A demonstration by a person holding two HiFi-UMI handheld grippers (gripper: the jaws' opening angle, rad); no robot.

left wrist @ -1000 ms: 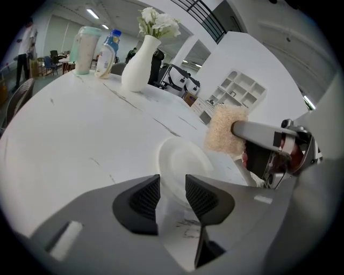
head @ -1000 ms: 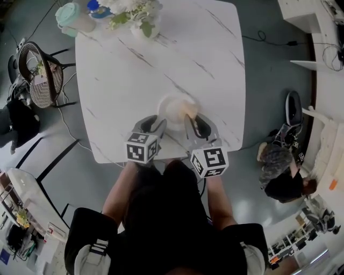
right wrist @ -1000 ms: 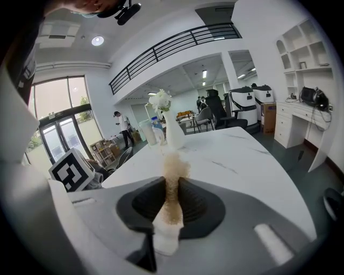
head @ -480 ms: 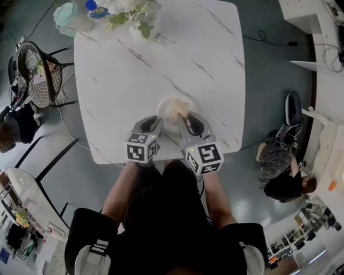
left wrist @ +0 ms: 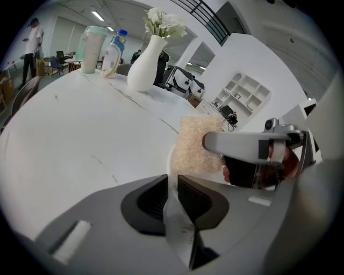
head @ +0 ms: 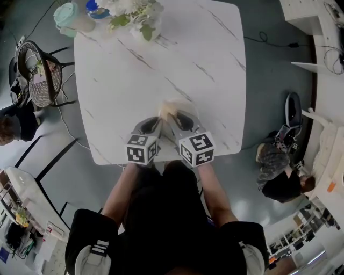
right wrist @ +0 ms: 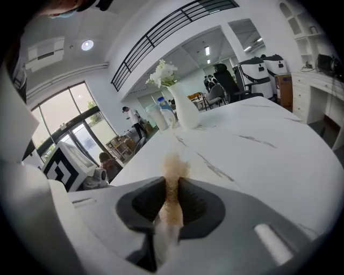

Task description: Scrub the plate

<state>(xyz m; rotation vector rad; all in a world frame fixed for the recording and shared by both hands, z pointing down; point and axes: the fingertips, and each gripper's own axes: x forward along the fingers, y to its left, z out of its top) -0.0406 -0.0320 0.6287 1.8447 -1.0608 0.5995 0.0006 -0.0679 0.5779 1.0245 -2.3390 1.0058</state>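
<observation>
On the near side of the white marble table [head: 161, 59], my left gripper [head: 155, 124] grips the near rim of the white plate [left wrist: 172, 165]. Its jaws have just been closing, and the rim stands between the pads. My right gripper [head: 178, 119] is shut on a flat tan scrub sponge [right wrist: 173, 171]. In the left gripper view the sponge [left wrist: 198, 144] rests against the plate just beyond my left gripper [left wrist: 172, 185], and the right gripper [left wrist: 212, 144] reaches in from the right. From the head view, the grippers hide most of the plate and only the sponge [head: 170, 109] shows. The right gripper's [right wrist: 172, 188] pads squeeze the sponge thin.
At the table's far left stand a white vase with flowers [head: 141, 19], a mint tumbler [head: 69, 17] and a bottle [head: 97, 7]. A wicker chair [head: 38, 72] sits left of the table. A person sits on the floor at the right [head: 279, 172]. The table's near edge [head: 107, 157] lies just under the grippers.
The right gripper has carried the sponge left and nearer, close beside the left gripper and over the plate. The left gripper has stayed put. The plate is now mostly covered.
</observation>
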